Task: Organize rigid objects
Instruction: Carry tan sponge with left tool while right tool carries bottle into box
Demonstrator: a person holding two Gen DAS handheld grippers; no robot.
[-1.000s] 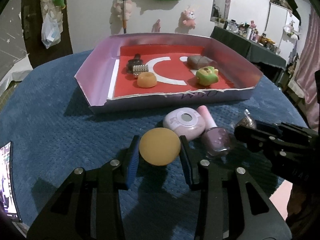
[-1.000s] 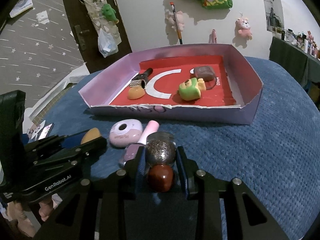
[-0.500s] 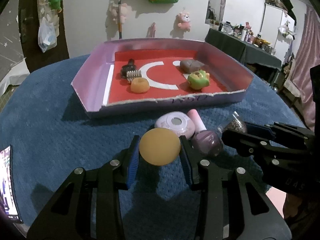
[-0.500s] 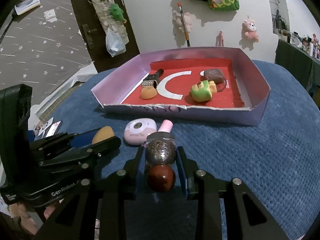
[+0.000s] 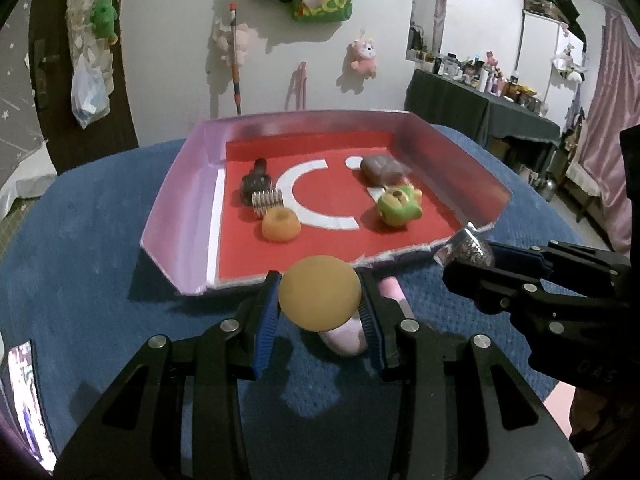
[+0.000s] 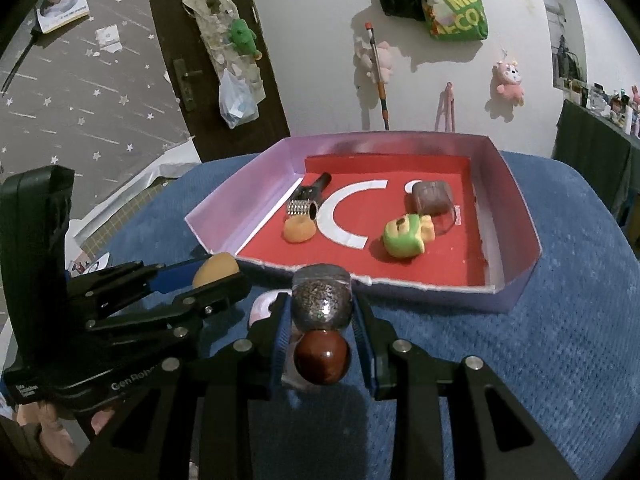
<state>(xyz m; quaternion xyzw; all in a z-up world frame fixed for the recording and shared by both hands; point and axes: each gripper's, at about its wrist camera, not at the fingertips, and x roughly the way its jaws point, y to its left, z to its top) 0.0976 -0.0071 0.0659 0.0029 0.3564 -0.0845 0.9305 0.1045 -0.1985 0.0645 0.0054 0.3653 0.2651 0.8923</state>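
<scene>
A counter covered in blue textured cloth carries everything. On it sits a shallow pink-walled tray with a red floor. Just in front of the tray a pink bottle and a pink round case lie on the cloth, partly hidden.

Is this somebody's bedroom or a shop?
Most likely a bedroom at home, not a shop. Plush toys hang on the wall, a side table crowded with bottles stands by pink curtains, and the tray sits on a blue blanket.
</scene>
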